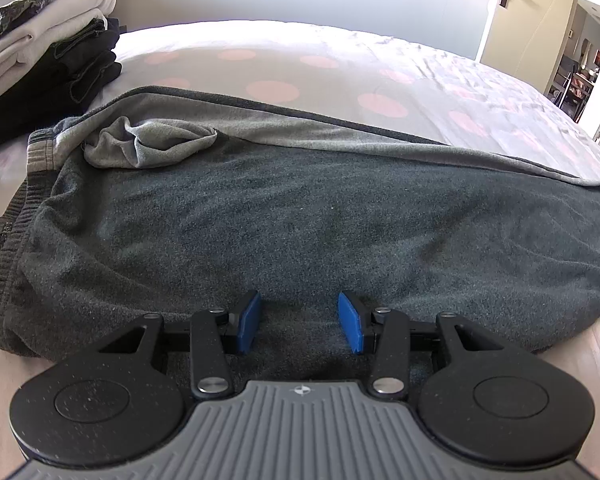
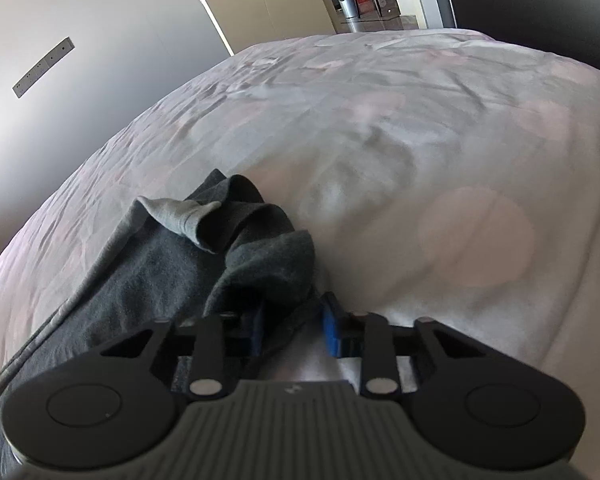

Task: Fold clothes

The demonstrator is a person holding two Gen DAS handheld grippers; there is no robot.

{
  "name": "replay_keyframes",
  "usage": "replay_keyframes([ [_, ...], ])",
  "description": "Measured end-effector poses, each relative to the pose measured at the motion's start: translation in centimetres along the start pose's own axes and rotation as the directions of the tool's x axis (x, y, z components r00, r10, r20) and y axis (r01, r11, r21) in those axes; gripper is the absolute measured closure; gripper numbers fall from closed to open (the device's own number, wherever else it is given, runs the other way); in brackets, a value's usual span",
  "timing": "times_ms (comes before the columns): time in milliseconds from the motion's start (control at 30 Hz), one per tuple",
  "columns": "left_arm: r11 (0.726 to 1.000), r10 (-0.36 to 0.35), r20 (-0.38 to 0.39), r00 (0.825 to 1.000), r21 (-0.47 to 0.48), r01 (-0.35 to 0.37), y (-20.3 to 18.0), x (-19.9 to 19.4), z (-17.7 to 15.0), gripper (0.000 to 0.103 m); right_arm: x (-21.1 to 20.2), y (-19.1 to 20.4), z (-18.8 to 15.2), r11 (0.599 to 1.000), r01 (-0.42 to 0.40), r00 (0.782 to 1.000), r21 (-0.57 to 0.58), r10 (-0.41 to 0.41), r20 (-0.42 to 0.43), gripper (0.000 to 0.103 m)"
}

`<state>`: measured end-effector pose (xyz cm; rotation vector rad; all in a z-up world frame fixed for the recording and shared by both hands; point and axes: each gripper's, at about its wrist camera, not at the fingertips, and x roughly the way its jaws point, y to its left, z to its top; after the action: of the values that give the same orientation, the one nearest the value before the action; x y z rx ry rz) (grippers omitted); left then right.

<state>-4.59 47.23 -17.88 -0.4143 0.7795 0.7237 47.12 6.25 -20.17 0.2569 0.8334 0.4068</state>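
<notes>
Pinching the bunched corner of the dark grey garment (image 2: pixel 260 264) spread on the bed (image 2: pixel 420 140) with right gripper (image 2: pixel 296 330); left gripper (image 1: pixel 299 322) gaping, hovering. Gathering both layers before lifting.

We see a dark grey garment (image 1: pixel 280 220) with lighter grey lining at centre; white bedsheet (image 1: pixel 380 60) with pink dots; blue pads (image 1: pixel 248 322) below.

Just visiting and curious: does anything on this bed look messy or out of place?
Mostly tidy. The dark grey garment lies spread flat on the bed, but a light grey lining piece sits bunched and turned out near its waistband. Its far end is crumpled up beside the right gripper. The folded stack looks neat.
</notes>
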Motion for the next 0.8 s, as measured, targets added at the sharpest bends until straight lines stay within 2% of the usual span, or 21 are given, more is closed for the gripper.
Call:
replay_keyframes([
  [33, 1.000, 0.000, 0.000, 1.000, -0.001, 0.000, 0.0, 0.0, 0.0, 0.052, -0.2, 0.2, 0.0, 1.000, -0.005, 1.000, -0.010, 0.005, -0.002, 0.090],
  [100, 1.000, -0.003, 0.000, 1.000, -0.007, 0.003, 0.1, -0.1, 0.1, 0.052, -0.6, 0.8, 0.0, 0.999, 0.010, 1.000, -0.050, -0.010, 0.004, 0.094],
  [133, 1.000, -0.005, 0.000, 1.000, -0.012, 0.005, 0.2, -0.2, 0.1, 0.052, -1.1, 1.4, 0.2, 0.993, 0.066, 0.998, -0.097, -0.063, 0.026, 0.095],
  [167, 1.000, -0.007, 0.001, 1.000, -0.018, 0.007, 0.3, -0.3, 0.1, 0.052, -1.6, 1.8, 0.5, 0.983, 0.127, 0.991, -0.129, -0.122, 0.053, 0.096],
  [233, 1.000, -0.011, 0.006, 1.000, -0.029, 0.012, 0.5, -0.5, 0.1, 0.052, -2.8, 1.4, 1.4, 0.971, 0.201, 0.978, -0.134, -0.190, 0.088, 0.097],
  [367, 0.999, -0.024, 0.011, 1.000, -0.046, 0.024, 0.9, -0.9, 0.3, 0.052, -4.0, 0.3, 2.6, 0.952, 0.261, 0.963, -0.162, -0.245, 0.113, 0.097],
  [500, 0.998, -0.033, 0.010, 0.999, -0.053, 0.033, 1.2, -1.0, 0.6, 0.052, -2.6, -0.3, 1.7, 0.938, 0.288, 0.958, -0.195, -0.280, 0.067, 0.097],
  [600, 0.996, -0.046, 0.008, 0.999, -0.073, 0.047, 1.7, -1.1, 0.9, 0.052, -1.1, -1.1, 1.0, 0.948, 0.251, 0.967, -0.194, -0.255, 0.000, 0.096],
  [700, 0.995, -0.050, 0.017, 0.999, -0.085, 0.052, 2.4, -1.5, 1.3, 0.052, -1.8, -1.3, 1.5, 0.949, 0.236, 0.970, -0.207, -0.242, -0.005, 0.093],
  [800, 0.994, -0.026, 0.045, 0.999, -0.108, 0.031, 3.4, -2.5, 1.5, 0.052, -3.7, -0.7, 1.9, 0.933, 0.271, 0.962, -0.238, -0.272, 0.032, 0.083],
])
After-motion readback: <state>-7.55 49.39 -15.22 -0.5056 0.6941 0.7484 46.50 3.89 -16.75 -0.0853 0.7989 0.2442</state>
